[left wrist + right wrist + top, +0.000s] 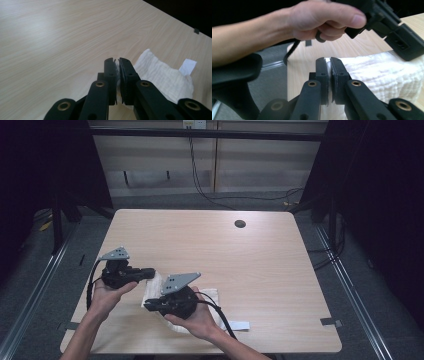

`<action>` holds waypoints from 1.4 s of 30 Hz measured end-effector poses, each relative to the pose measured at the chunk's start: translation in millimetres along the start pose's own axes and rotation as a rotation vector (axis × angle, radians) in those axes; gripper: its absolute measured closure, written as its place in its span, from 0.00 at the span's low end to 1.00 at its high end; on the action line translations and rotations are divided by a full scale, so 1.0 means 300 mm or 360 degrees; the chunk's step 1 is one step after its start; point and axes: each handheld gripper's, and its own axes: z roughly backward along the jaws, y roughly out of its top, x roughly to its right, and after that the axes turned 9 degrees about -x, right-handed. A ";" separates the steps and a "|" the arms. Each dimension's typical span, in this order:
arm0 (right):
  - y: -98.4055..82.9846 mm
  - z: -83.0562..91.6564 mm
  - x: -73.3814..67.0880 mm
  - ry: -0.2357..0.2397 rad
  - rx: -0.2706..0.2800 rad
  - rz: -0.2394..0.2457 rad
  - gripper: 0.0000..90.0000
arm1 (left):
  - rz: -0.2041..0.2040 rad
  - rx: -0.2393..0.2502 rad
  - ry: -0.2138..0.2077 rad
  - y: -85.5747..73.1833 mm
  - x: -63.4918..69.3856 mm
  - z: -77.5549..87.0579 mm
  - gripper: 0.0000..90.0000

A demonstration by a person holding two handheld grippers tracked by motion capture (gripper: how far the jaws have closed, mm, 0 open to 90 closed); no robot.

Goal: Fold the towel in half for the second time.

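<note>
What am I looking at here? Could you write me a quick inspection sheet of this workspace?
Surface: light wood table, round hole near the far edge.
Job's things: white cloth, crumpled, at the near edge.
Clutter: white label beside the cloth.
Grippers: left gripper and right gripper each shut on a cloth edge.
Cables: black cable trails from the right gripper; more hang on the back wall.
Surroundings: dark curtains, grey floor.

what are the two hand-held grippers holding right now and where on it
Both grip the white cloth: the left hand-held gripper and the right hand-held gripper each pinch an edge of it.
</note>
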 end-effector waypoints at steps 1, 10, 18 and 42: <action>-0.004 0.006 -0.003 -0.0020 -0.0007 0.0014 0.95 | -0.0007 -0.0002 -0.0005 0.009 0.008 -0.009 0.95; -0.057 0.104 0.019 -0.0067 0.0020 -0.0035 0.95 | -0.0129 -0.0077 0.0007 0.076 0.063 -0.086 0.95; -0.126 0.167 0.050 -0.0096 0.0027 -0.0127 0.95 | -0.0127 -0.0164 -0.0064 0.113 0.089 -0.203 0.95; -0.306 0.204 0.055 -0.0153 -0.0153 -0.0235 0.95 | -0.0184 -0.0290 -0.0194 0.122 0.150 -0.377 0.94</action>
